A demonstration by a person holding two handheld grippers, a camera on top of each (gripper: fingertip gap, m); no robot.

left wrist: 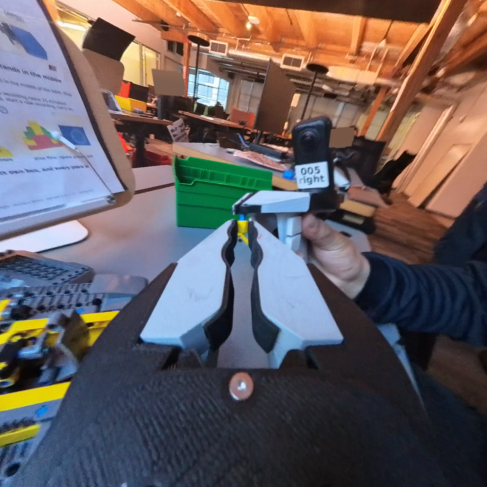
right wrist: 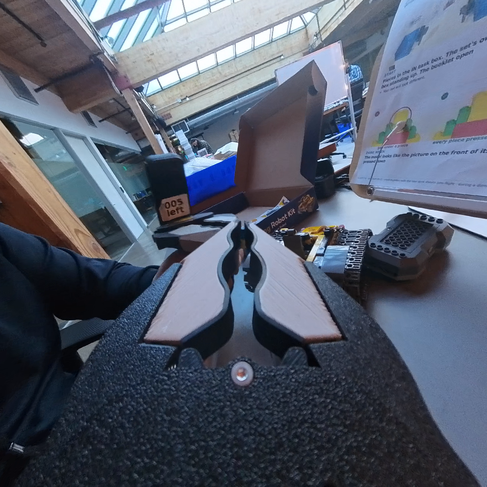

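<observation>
Left hand-held gripper (left wrist: 242, 227) pinches small yellow brick piece (left wrist: 242, 228) at its tips. Right hand-held gripper (right wrist: 243, 232) meets it tip-to-tip, nearly closed; its hold unclear. Both raised above grey surface (left wrist: 137, 232).

The left tongs (left wrist: 242, 228) have matt grey plastic fingers (left wrist: 195, 292) lined with wavy black rubbery pads, set in a black body with fine printed ridges and one shiny metal screw (left wrist: 241, 386). Between their tips sits a small glossy yellow plastic piece (left wrist: 242, 227). Behind that piece stands a green bin (left wrist: 210, 195) of ribbed, slightly shiny plastic on the smooth matt grey surface (left wrist: 137, 232). The right tongs (right wrist: 243, 232) sit in a coarse, pebbled black body. Beyond them stands an open box (right wrist: 276, 147) of dull brown cardboard, and right of it a studded dark grey plastic part (right wrist: 411, 245).
</observation>
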